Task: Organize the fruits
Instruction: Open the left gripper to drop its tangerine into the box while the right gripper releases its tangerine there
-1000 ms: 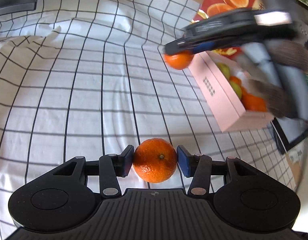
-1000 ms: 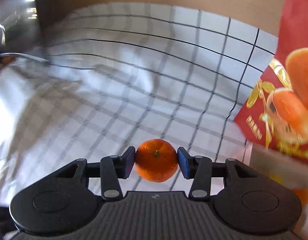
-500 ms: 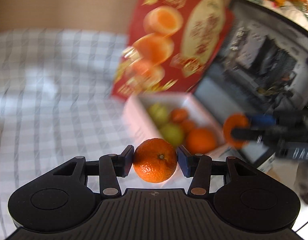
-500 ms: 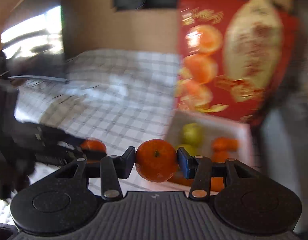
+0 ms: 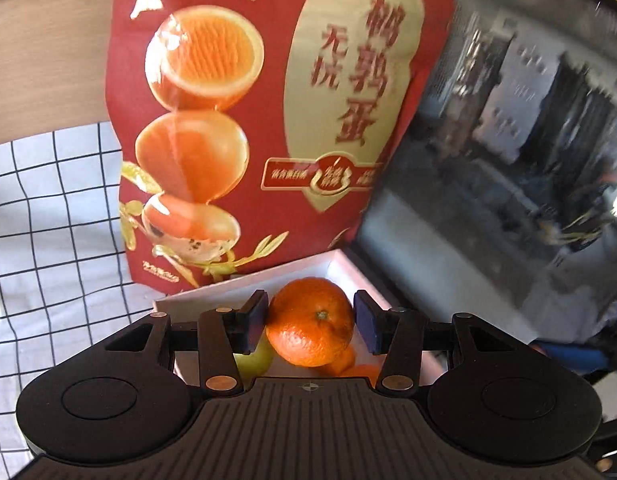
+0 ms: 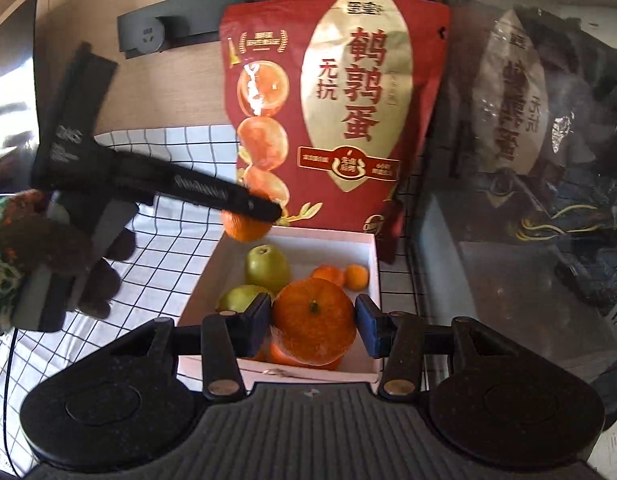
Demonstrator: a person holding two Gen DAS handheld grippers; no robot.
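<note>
1. Low in the left wrist view, the left gripper (image 5: 310, 322) grasps an orange (image 5: 311, 320) between both pads, stem toward the camera.
2. Low in the right wrist view, the right gripper (image 6: 314, 326) likewise clamps a second orange (image 6: 314, 322).
3. Both fruits hang directly over the white box (image 6: 370, 256), which lies just beneath and ahead; the right one sits over its near half, the left over its far left edge. Either looks about equally ready to lower and release.
4. Inside the box lie two green pears (image 6: 267, 266) and small tangerines (image 6: 356, 276).
5. The box rests on a checked cloth (image 6: 164, 264); a red pouch (image 6: 332, 120) stands behind it, glass cabinet (image 6: 528, 180) at right.
</note>
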